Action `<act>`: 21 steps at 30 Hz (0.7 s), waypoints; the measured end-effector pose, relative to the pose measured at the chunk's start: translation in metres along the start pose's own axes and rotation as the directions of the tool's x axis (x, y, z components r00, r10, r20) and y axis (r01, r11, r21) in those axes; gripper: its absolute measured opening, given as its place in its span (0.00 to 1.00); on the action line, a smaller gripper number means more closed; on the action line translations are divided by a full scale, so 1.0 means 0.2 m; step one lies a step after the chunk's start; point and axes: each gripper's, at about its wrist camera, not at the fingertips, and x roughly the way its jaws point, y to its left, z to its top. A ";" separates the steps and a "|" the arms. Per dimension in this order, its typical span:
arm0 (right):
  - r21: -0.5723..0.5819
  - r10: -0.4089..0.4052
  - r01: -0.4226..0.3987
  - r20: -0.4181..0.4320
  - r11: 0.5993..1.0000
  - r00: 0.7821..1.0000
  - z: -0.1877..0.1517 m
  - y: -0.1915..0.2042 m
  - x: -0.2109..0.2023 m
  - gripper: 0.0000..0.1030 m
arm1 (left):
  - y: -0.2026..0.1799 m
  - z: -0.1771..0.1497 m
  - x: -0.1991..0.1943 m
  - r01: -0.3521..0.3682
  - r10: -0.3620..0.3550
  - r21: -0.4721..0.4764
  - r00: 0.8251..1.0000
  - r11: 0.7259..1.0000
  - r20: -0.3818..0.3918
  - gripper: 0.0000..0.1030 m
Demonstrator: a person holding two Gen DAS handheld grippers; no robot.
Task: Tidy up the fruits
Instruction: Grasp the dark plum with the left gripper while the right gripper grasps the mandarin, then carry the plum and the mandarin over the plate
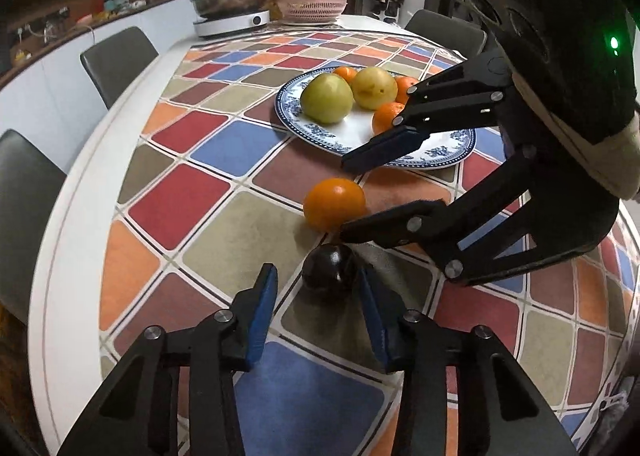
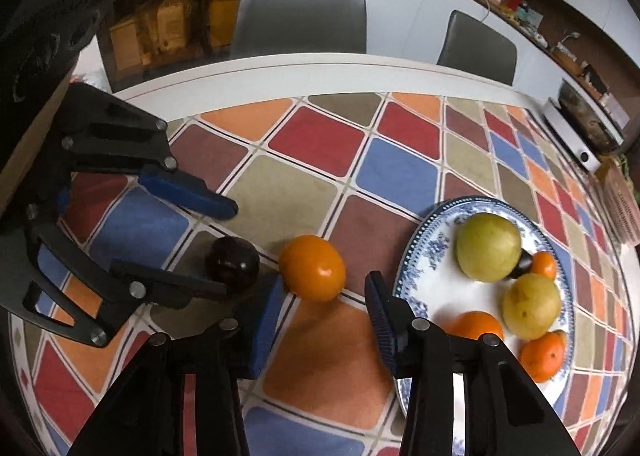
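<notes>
Two loose fruits lie on the bench short of the blue-and-white plate (image 1: pixel 440 160), and each gripper is lining up on one of them.

The left gripper (image 1: pixel 318 288) has its jaws spread around the dark plum (image 1: pixel 329 270). The right-hand pad looks to be at the plum's skin, and a clear gap shows on the left, so nothing is pinched yet. The right gripper (image 2: pixel 326 298) brackets the loose orange (image 2: pixel 313 267) in the same way, jaws spread. Its left pad is close against the fruit and the right pad stands apart.

The plum and orange sit just beside each other, near the plate's left rim as the right wrist view shows it. The plate already carries two yellow-green pears (image 2: pixel 489 246), several small tangerines (image 2: pixel 543 356) and another dark fruit tucked behind a pear.

The step in hand looks like the pickup. Next, each pair of jaws should settle lower around the widest part of its fruit and close gently, since both fruits are round and likely to roll away. The two grippers work close together, so they need care not to knock one another.

The bench is a white round-edged table under a cloth of red, blue, orange and olive diamonds (image 1: pixel 172 204). An induction cooker with a pan (image 1: pixel 230 18) and a pink basket (image 1: pixel 312 7) stand at the far end, with grey chairs (image 2: pixel 298 18) and cluttered shelves around.
</notes>
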 end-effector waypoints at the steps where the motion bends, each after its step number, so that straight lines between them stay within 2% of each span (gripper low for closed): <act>1: -0.001 0.005 -0.005 -0.001 1.000 1.000 0.00 0.00 0.01 0.42 | 0.00 0.00 0.00 0.012 -0.012 -0.006 1.000 1.000 -0.001 0.35; 4: -0.002 0.021 -0.021 -0.005 1.000 1.000 0.01 0.00 0.03 0.41 | 0.01 0.00 0.01 0.035 -0.035 -0.016 0.999 0.999 0.001 0.26; 6: 0.010 0.045 -0.045 -0.011 0.999 0.999 0.01 0.00 0.04 0.33 | 0.01 -0.01 0.00 0.029 -0.029 -0.025 1.000 0.999 0.002 0.26; 14: 0.093 0.051 -0.052 0.014 0.994 0.999 -0.03 0.00 0.02 0.33 | 0.01 -0.04 -0.09 -0.028 0.030 -0.071 0.999 0.997 0.037 0.26; 21: 0.257 0.019 -0.035 0.064 0.966 0.998 -0.09 0.01 -0.10 0.33 | -0.01 -0.05 -0.19 -0.065 0.074 -0.105 0.994 0.992 0.080 0.26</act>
